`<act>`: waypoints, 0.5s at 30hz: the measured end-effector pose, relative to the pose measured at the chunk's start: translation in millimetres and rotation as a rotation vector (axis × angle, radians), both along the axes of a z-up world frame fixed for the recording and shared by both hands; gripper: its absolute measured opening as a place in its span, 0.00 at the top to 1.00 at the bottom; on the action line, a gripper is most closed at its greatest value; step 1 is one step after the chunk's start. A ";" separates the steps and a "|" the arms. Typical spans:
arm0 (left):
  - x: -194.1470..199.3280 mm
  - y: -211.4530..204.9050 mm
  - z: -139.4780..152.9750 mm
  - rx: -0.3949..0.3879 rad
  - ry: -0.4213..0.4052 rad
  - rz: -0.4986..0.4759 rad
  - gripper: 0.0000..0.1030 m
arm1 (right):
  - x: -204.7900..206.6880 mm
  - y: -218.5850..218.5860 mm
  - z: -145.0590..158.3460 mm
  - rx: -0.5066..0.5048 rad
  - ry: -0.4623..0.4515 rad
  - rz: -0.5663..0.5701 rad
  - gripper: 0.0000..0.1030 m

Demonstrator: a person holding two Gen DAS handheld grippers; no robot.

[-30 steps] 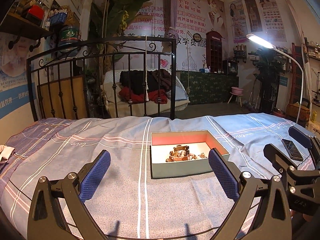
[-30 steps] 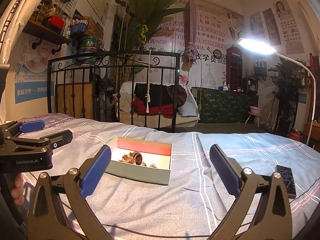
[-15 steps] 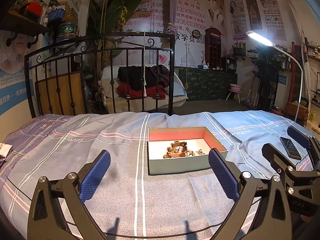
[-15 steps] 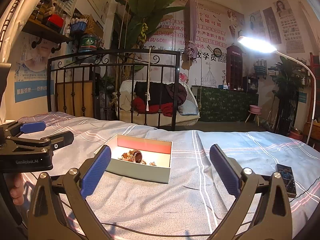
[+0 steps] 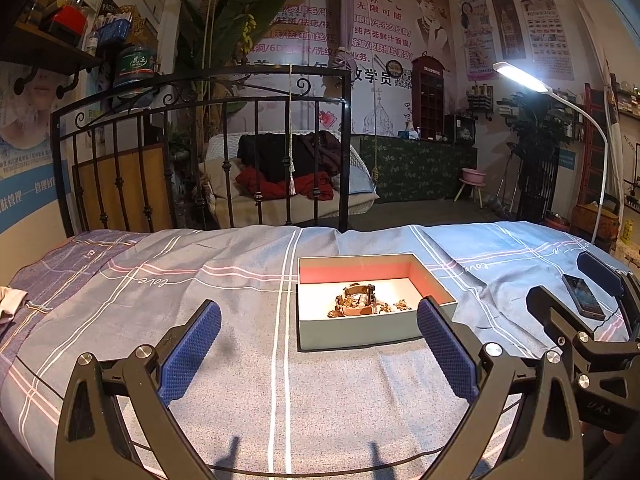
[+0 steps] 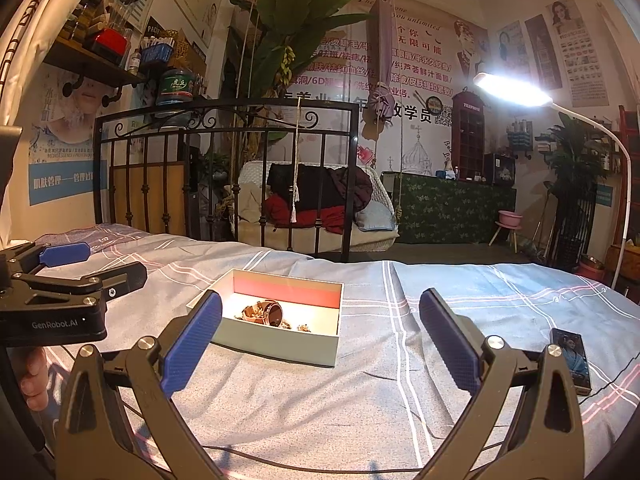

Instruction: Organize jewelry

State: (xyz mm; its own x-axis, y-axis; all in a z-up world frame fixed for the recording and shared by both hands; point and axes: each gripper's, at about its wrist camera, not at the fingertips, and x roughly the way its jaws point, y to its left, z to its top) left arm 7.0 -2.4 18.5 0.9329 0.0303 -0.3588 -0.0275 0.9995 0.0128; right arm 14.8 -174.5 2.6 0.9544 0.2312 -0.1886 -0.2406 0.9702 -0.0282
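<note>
An open grey box [image 5: 360, 334] with a pink inner wall sits on the bed; it also shows in the right wrist view [image 6: 276, 338]. Inside lie a rose-gold watch [image 6: 266, 312] and small jewelry pieces [image 5: 356, 304]. My left gripper [image 5: 318, 346] is open and empty, held above the bedsheet just in front of the box. My right gripper [image 6: 320, 340] is open and empty, in front of and to the right of the box. The left gripper [image 6: 64, 280] shows at the left of the right wrist view; the right gripper [image 5: 592, 320] shows at the right of the left wrist view.
The bed has a blue-grey checked sheet [image 5: 200, 280] and a black iron headboard [image 5: 200, 152] at the far end. A phone [image 6: 570, 360] lies on the sheet at the right, with a cable. A white lamp [image 6: 516, 92] arches over the right side.
The left wrist view has tilted up and drawn back a little, so the box sits lower and slightly left. The right gripper has hardly moved. Both stay open.
</note>
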 end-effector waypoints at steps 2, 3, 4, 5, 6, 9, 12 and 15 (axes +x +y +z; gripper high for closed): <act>1.5 -0.1 0.3 0.000 0.002 -0.003 0.06 | -0.1 0.1 -0.1 -0.001 0.000 -0.001 0.05; 2.8 0.1 0.2 -0.001 0.003 -0.004 0.06 | 0.0 0.1 0.0 -0.001 0.000 0.000 0.05; 3.4 -0.3 0.0 -0.001 0.006 -0.005 0.06 | 0.1 0.1 -0.4 -0.001 0.000 -0.001 0.05; 3.8 -0.2 -0.2 -0.003 0.007 -0.006 0.06 | -0.1 -0.4 -0.4 0.001 0.000 -0.001 0.05; 4.0 0.0 -0.5 -0.004 0.009 -0.008 0.06 | 0.0 -0.6 -0.7 0.001 0.001 -0.002 0.05; 4.6 -0.7 -1.2 -0.002 0.012 -0.010 0.06 | 0.2 -2.0 -0.7 0.001 0.003 -0.002 0.05; 5.9 0.0 -1.3 -0.004 0.015 -0.011 0.06 | 0.2 -2.1 -0.8 0.000 0.003 -0.001 0.05; 7.0 0.3 -1.6 -0.002 0.019 -0.010 0.06 | 0.3 -2.6 -0.9 -0.002 0.002 0.000 0.05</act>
State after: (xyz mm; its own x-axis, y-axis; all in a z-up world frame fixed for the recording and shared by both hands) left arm 14.0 -2.1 16.9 0.9263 0.0199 -0.3763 -0.0170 0.9998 0.0109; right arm 15.1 -177.1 1.7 0.9542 0.2304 -0.1909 -0.2403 0.9702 -0.0299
